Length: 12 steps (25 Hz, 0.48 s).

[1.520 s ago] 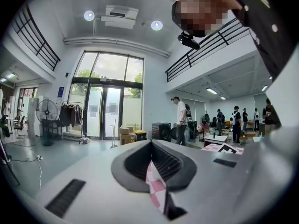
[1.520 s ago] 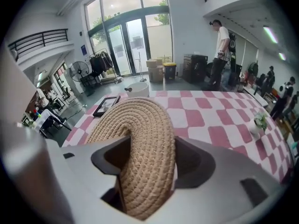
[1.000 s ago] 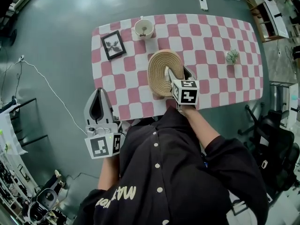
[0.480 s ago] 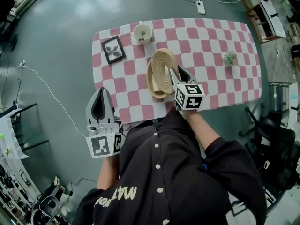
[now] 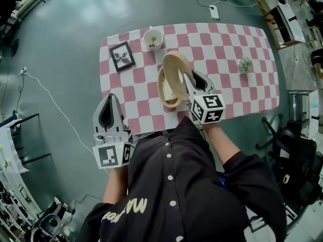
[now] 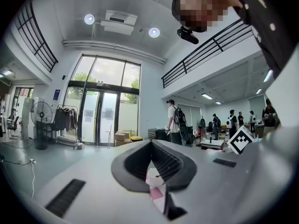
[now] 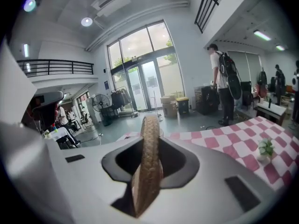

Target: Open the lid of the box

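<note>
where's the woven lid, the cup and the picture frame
woven lid [image 5: 176, 68]: head view, middle of its coiled face.
cup [image 5: 153, 36]: head view, inside its open mouth.
picture frame [image 5: 122, 56]: head view, middle of the picture.

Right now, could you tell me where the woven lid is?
The woven lid stands tilted over the box at mid-table in the head view, its edge clamped in the jaws of the right gripper.

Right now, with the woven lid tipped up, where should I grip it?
Grip the woven lid by its thin near rim, from the person's side, as the right gripper does: the flat disc stands edge-on, so its rim fits between the jaws.
</note>
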Available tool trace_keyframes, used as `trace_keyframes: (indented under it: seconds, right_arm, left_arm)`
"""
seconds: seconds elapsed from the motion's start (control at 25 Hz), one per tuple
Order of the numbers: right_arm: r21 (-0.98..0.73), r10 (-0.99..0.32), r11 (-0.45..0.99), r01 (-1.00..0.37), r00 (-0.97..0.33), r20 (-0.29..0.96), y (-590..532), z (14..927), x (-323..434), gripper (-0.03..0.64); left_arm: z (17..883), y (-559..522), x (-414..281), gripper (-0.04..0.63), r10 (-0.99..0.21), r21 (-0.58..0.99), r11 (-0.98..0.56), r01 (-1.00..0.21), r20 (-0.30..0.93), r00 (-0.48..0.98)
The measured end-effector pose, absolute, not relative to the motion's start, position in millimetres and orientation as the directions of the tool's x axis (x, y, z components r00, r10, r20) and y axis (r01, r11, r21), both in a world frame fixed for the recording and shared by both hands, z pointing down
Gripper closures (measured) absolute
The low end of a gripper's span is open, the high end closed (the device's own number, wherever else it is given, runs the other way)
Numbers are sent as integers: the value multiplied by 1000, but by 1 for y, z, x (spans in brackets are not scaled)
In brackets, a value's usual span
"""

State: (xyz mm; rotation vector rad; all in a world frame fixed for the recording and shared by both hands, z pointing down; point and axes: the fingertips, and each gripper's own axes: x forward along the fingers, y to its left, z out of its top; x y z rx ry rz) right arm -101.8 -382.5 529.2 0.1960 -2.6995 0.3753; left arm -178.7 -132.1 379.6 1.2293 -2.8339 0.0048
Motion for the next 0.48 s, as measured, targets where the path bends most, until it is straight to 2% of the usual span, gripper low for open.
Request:
trace_keyframes:
  seconds: [0.48]
  right_arm:
    - [-175,-164,962,-208,-958,235,-415,427,-84,517]
  left_arm:
    - [360,-130,-186,586,-734,6,679,-734,-19,-679]
